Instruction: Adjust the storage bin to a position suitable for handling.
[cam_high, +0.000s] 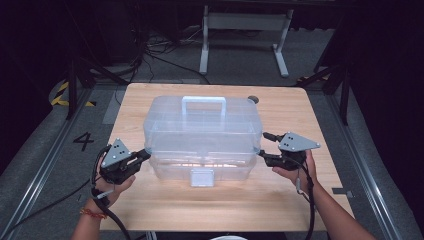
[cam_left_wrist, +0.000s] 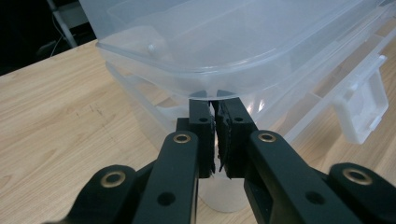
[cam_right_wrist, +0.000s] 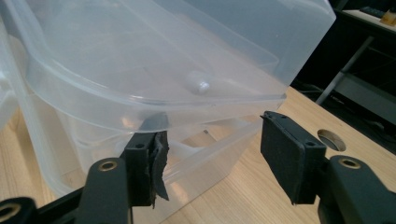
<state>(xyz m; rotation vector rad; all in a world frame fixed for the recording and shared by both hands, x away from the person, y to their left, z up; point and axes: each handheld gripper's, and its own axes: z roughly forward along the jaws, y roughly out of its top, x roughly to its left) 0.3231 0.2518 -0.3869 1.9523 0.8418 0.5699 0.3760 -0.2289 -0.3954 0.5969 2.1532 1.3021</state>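
Left gripper (cam_high: 145, 153) pinched shut under box (cam_high: 200, 135) lid edge; right gripper (cam_high: 264, 146) half open, rim corner between jaws.

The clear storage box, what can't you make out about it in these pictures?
- Contents of the clear storage box: high view, frosted walls blur them.
- Front latch, fastened or not: too small there; cut short in the left gripper view.
- What the left gripper touches: the lid's rim hides its tips.

The clear, glossy plastic storage box (cam_high: 202, 137) with a frosted white latch (cam_high: 202, 177) sits on the pale, matt wood-grain table (cam_high: 280, 200). The fingers (cam_right_wrist: 292, 156) are matt black plastic with rough, torn rubbery pads.
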